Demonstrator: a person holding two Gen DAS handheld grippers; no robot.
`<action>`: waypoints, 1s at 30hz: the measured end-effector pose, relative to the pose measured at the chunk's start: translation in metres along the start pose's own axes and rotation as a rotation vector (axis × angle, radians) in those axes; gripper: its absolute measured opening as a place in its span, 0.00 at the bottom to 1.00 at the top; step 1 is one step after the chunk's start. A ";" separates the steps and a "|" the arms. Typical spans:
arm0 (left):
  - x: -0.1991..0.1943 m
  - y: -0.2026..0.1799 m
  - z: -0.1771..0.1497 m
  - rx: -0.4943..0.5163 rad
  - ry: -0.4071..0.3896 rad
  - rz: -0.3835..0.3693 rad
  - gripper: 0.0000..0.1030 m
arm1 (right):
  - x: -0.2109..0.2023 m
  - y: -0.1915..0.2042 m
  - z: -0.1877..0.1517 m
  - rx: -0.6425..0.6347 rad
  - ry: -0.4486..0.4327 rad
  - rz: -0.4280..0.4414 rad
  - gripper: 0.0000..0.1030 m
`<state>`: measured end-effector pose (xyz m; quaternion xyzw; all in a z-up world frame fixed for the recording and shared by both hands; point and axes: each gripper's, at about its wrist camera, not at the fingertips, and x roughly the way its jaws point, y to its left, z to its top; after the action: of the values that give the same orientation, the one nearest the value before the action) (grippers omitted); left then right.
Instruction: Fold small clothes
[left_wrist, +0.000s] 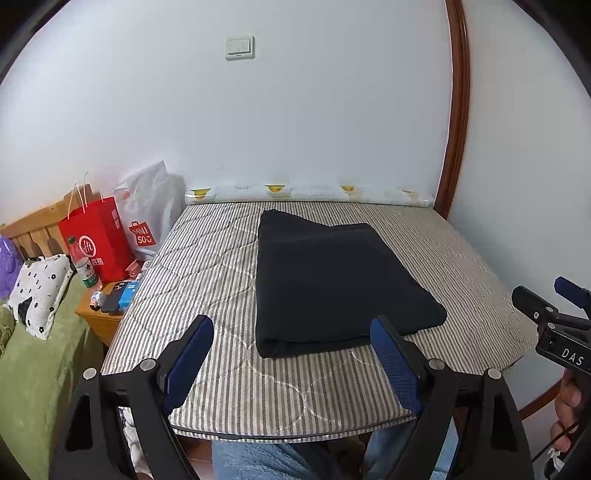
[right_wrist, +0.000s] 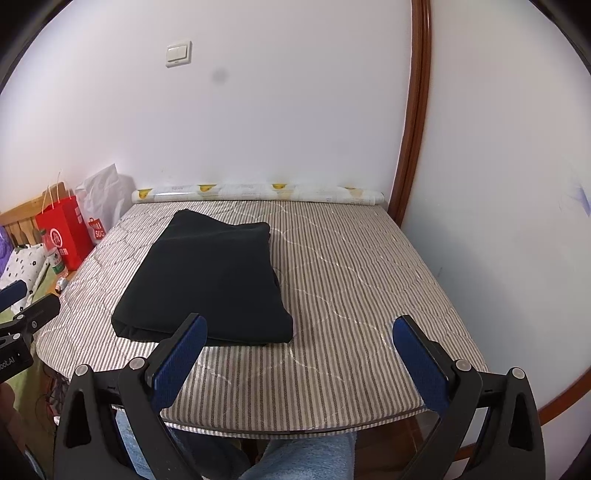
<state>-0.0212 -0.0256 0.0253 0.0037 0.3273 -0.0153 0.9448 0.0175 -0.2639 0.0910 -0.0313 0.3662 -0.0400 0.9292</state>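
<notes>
**Folded dark garment on striped pad; both grippers spread and empty**

A dark garment (left_wrist: 332, 280) lies folded into a thick rectangle on the striped quilted pad (left_wrist: 207, 273), left of centre in the right wrist view (right_wrist: 210, 280). Its far left corner juts out past the upper layers. No label or print can be read on the cloth.

The left gripper (left_wrist: 291, 354) hovers at the near edge of the pad, jaws wide apart, nothing between them; the garment's near fold sits just beyond and between its blue pads. The right gripper (right_wrist: 295, 354) is likewise spread and empty, with the garment ahead and to its left, its near right corner beside the left pad. Neither tool touches the cloth.

Legible writing: "DAS" on the right gripper body at the left view's right edge; "MINISO" on a white plastic bag (left_wrist: 151, 218); a red paper bag (left_wrist: 99, 240) bearing a circled logo with Chinese characters. A green-labelled bottle (left_wrist: 83, 264) stands beside it. A patterned roll (left_wrist: 306, 194) lies along the wall, below a wall switch (left_wrist: 240, 48).
</notes>
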 end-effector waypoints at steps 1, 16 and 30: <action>0.000 -0.001 0.000 -0.001 0.000 0.000 0.84 | 0.000 0.000 0.000 0.002 -0.001 -0.001 0.97; -0.002 -0.001 0.000 -0.002 -0.003 -0.001 0.84 | -0.002 0.002 0.000 0.001 -0.004 -0.013 0.97; -0.005 0.001 0.002 -0.006 -0.007 -0.002 0.84 | -0.005 0.002 -0.001 0.002 -0.008 -0.015 0.97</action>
<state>-0.0235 -0.0248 0.0297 0.0005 0.3240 -0.0153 0.9459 0.0136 -0.2611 0.0932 -0.0335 0.3621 -0.0474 0.9303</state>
